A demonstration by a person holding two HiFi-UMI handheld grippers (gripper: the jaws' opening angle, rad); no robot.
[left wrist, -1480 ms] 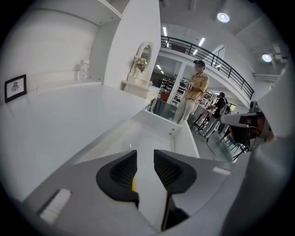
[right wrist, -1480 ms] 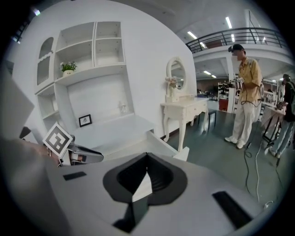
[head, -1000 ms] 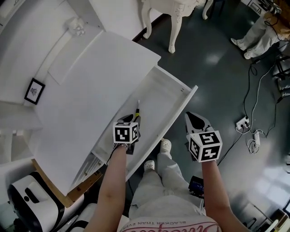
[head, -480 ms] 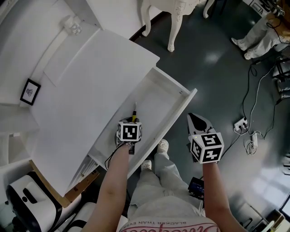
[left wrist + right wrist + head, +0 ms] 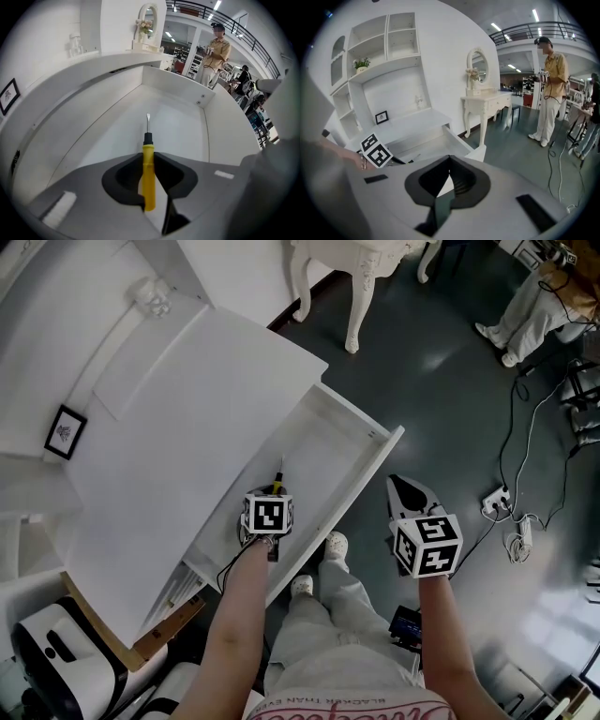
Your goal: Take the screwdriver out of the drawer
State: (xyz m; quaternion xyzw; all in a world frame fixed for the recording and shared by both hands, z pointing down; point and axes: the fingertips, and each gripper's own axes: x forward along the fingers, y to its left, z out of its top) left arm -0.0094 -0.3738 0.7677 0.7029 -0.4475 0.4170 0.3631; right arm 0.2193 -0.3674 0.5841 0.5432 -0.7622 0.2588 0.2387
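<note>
The screwdriver (image 5: 148, 173), with a yellow handle and a short dark shaft, lies on the floor of the open white drawer (image 5: 375, 465), tip pointing away from me. My left gripper (image 5: 148, 157) points steeply down into the drawer. Its jaws have just been closing, and the pads now press on the yellow handle from both sides. In the head view its marker cube hides most of the handle, so only the screwdriver's (image 5: 277, 486) front end shows. My right gripper (image 5: 403, 486) hangs over the floor beside the drawer's front, shut and empty (image 5: 450, 159).
The drawer (image 5: 178, 89) sticks out of a white desk (image 5: 187, 427) with a small framed picture (image 5: 64, 431) at the back. White furniture legs (image 5: 356, 296) stand beyond it. A power strip with cables (image 5: 502, 495) lies on the dark floor. A person (image 5: 548, 89) stands further off.
My left gripper has sunk into the drawer over the screwdriver, and its cube now covers more of the yellow handle. The right gripper has stayed where it was.
</note>
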